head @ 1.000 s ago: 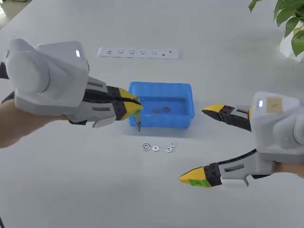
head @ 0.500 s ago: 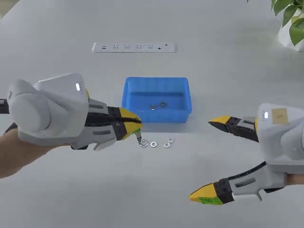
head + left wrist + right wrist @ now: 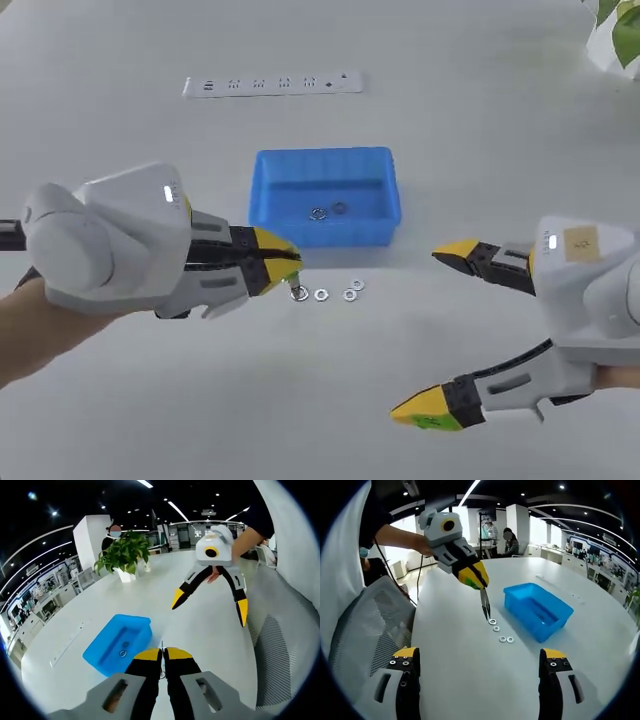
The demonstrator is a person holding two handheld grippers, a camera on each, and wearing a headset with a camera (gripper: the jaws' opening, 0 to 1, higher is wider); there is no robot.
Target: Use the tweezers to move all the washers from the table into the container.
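Head view shows the left tool [image 3: 288, 263] squeezed tight on the tweezers [image 3: 297, 289]. The tweezer tips are right by the end one of four washers [image 3: 321, 294] in a small row on the table [image 3: 150, 400], just in front of the blue container [image 3: 325, 158]. Two more washers lie inside the container. The right tool [image 3: 436, 330] hangs off to the side with its jaws spread wide and holds nothing. I think the job now is to grab that end washer. To do it well, the tips should go down on each side of the washer's rim and pinch softly so it does not flick away. Then lift straight up and get over the container before letting go. Right gripper view shows the tweezers from the side, thin and pointing down, so the gap to the washer is easier to judge. From above, the tool covers most of them. I cannot tell if the tips touch the washer.
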